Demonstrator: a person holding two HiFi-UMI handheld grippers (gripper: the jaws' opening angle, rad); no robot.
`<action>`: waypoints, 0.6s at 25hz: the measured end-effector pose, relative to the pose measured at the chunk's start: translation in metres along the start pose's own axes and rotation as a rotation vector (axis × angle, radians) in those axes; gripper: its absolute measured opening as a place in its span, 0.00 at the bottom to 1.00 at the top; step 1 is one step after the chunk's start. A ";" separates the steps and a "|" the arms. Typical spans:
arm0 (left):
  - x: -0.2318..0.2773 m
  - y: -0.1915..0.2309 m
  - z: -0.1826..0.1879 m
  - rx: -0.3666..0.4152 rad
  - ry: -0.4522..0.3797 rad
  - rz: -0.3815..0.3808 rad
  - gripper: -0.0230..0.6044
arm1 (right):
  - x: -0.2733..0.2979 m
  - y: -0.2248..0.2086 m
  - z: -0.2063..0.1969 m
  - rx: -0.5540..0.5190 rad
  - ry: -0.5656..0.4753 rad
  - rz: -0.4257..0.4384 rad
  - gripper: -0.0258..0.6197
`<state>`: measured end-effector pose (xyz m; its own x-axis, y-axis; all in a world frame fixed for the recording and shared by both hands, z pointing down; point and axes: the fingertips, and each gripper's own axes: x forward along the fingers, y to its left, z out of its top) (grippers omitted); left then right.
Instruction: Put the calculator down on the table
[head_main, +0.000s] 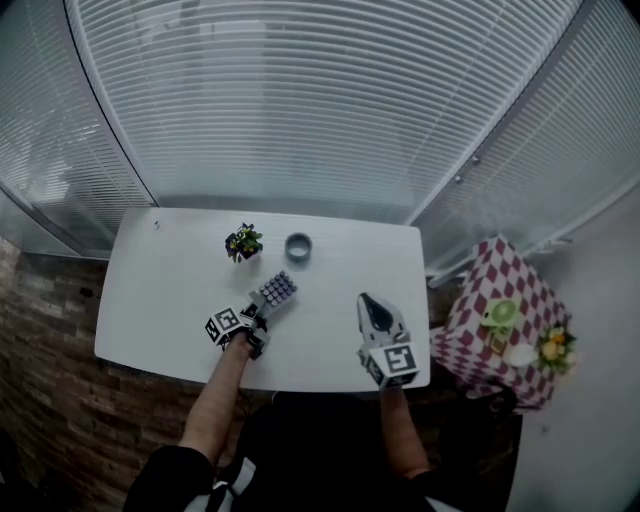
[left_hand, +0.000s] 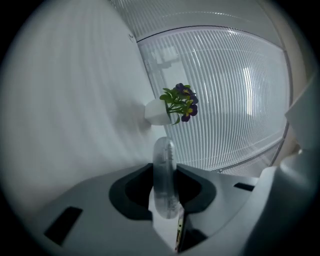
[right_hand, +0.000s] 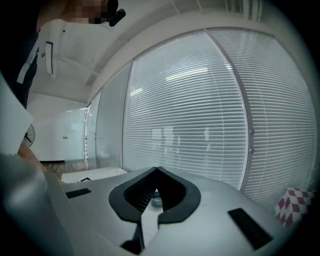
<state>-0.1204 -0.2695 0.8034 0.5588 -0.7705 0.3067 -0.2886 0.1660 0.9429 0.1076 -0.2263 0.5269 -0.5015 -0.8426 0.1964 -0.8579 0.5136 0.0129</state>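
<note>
The calculator (head_main: 277, 290), pale with purple keys, is over the middle of the white table (head_main: 160, 290); I cannot tell whether it touches the top. My left gripper (head_main: 258, 312) is shut on its near end. In the left gripper view the calculator (left_hand: 164, 170) shows edge-on as a translucent strip clamped between the dark pads of the left gripper (left_hand: 164, 187). My right gripper (head_main: 367, 303) hovers near the table's front right, and in the right gripper view the right gripper (right_hand: 156, 171) has its tips together with nothing held.
A small potted plant (head_main: 243, 242) with purple flowers and a grey tape roll (head_main: 298, 245) stand at the back of the table. The plant (left_hand: 178, 104) lies ahead of the left jaws. A side table with a checked cloth (head_main: 500, 290) stands to the right. Window blinds line the back.
</note>
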 end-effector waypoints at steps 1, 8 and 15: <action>0.003 0.002 0.001 -0.007 -0.002 0.002 0.20 | 0.000 -0.001 -0.001 0.001 0.001 -0.001 0.05; 0.021 0.016 0.003 0.002 0.039 0.052 0.20 | 0.003 -0.011 -0.012 0.006 0.023 -0.013 0.05; 0.035 0.016 0.004 -0.011 0.066 0.037 0.20 | 0.007 -0.014 -0.011 0.021 0.041 -0.031 0.05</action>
<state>-0.1085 -0.2958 0.8284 0.5980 -0.7215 0.3491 -0.3021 0.2006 0.9319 0.1172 -0.2379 0.5387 -0.4704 -0.8504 0.2358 -0.8751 0.4839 -0.0005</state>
